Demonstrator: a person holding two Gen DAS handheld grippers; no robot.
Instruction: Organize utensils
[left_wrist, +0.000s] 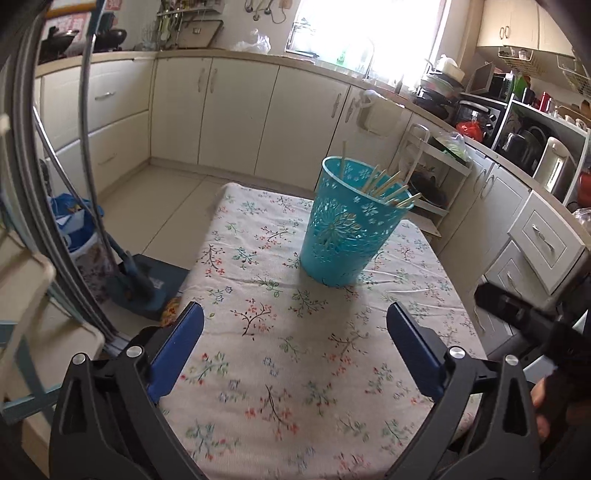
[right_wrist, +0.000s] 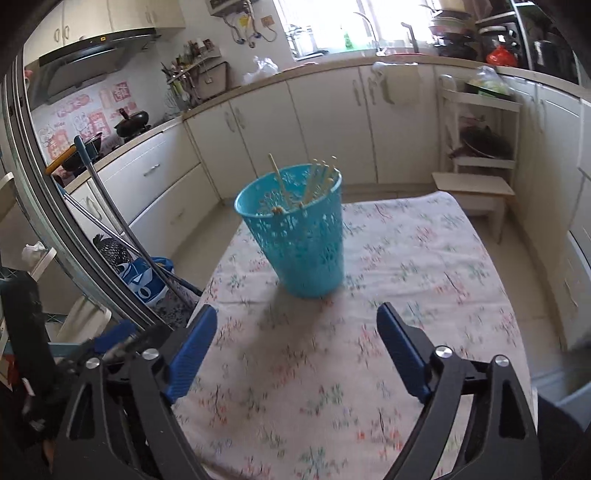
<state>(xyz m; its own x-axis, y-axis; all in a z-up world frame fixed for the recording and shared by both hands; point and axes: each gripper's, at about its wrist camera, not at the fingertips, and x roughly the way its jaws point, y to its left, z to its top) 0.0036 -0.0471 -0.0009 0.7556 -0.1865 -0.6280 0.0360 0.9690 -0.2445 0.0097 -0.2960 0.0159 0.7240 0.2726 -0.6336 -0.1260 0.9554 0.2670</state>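
A turquoise perforated basket (left_wrist: 347, 225) is found standing upright on the floral tablecloth (left_wrist: 295, 369), toward the far half of the table. Wooden chopsticks (left_wrist: 388, 186) are contained in it, leaning against its far rim with their tips projecting above the edge. The left gripper (left_wrist: 295, 314) is held above the near part of the cloth, its blue fingers (left_wrist: 181, 339) spread wide with nothing between them. The right gripper (right_wrist: 297, 317) is likewise held short of the basket, fingers (right_wrist: 400, 347) set wide apart and empty. No contact with the basket is observed. The right wrist view is blurred.
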